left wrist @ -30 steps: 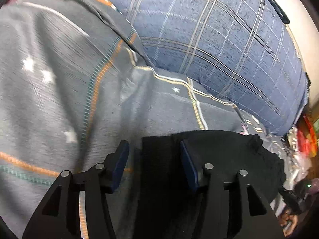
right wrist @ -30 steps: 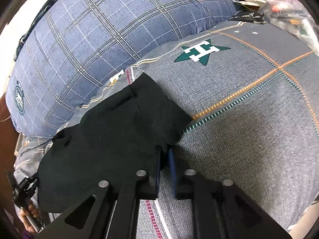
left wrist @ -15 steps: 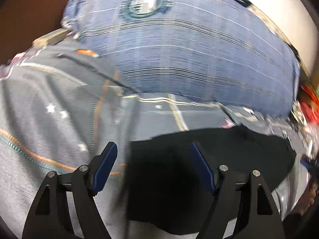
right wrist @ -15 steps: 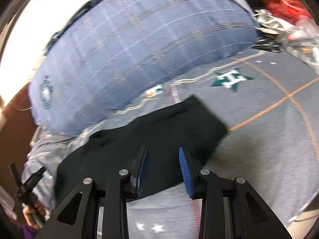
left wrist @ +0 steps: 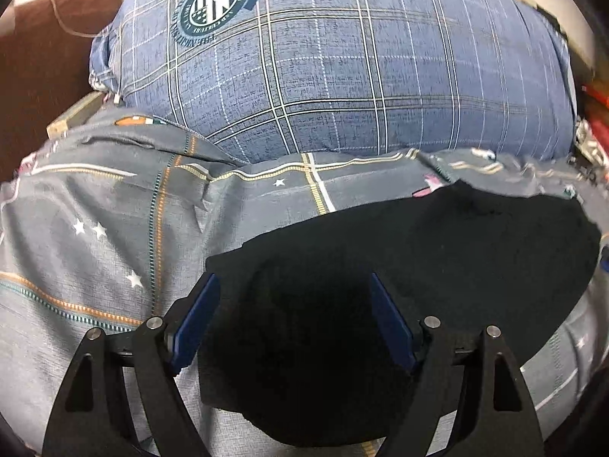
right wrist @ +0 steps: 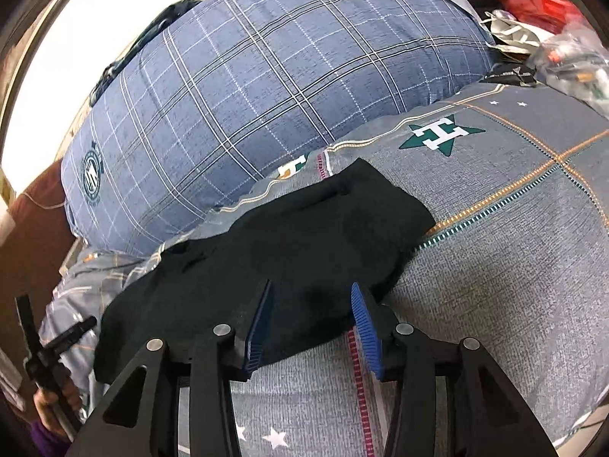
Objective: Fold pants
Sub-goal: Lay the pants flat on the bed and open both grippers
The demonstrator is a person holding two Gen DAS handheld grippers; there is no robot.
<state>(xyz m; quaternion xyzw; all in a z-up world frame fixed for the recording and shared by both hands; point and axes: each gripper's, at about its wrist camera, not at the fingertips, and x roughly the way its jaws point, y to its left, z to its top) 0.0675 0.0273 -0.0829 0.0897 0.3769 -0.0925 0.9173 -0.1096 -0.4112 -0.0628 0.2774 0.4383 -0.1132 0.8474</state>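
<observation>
Jaws wide on both sides, nothing held. Your left gripper (left wrist: 293, 318) hangs over the near left end of the pants (left wrist: 399, 266); your right gripper (right wrist: 310, 318) hangs over their near right edge. Pants lie as a flat, dark, compact slab on the grey bedsheet (right wrist: 514, 266), just in front of the blue plaid pillow (left wrist: 342, 57). Whether either set of pads touches cloth, you can't tell.

Judged step: between folds, or done with the last one. Next, if another fold is due, drop one jaw under an end edge, pinch, and carry it across to the far end, keeping layers aligned.
</observation>
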